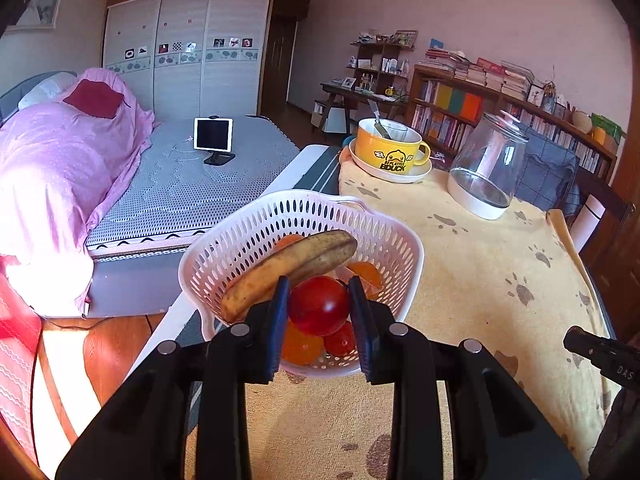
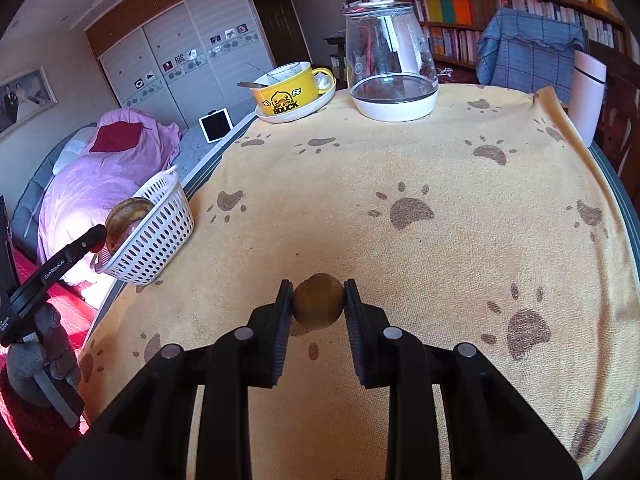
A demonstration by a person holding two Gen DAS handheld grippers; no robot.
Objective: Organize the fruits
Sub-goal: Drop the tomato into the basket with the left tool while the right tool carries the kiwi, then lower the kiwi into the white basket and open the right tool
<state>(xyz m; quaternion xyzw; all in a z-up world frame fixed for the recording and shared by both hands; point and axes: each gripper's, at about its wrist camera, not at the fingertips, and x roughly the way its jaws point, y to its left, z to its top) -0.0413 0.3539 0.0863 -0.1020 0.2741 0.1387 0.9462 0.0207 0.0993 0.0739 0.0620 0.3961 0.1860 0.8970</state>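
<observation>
The left gripper [image 1: 319, 306] is held low over the near rim of a white perforated basket [image 1: 256, 232], its two fingers closed against the sides of a red tomato [image 1: 319, 305]. In the right wrist view the same gripper [image 2: 94, 240] is seen reaching in from the left, gripped by a gloved hand [image 2: 42, 360]. The basket stands at the left edge of the desk, on a yellow paw-print cloth [image 1: 480, 280]. A brown-spotted banana [image 1: 292, 266] is laid across the basket, with orange fruits [image 1: 366, 274] and a second red fruit [image 1: 340, 340] beneath; how many lie there cannot be made out, since the fingers and the banana cover much of the inside.

The right gripper [image 2: 319, 305] is pointed forward just above the cloth near the middle of the desk's near side, its fingers clamped on a round brownish-green fruit [image 2: 319, 306]. Whether the fruit touches the cloth cannot be told. In the left wrist view only a black tip [image 1: 600, 352] of that gripper is seen at the right border.

A yellow duck mug [image 2: 286, 94] on a plate and a glass kettle [image 2: 390, 60] are set along the far edge.
</observation>
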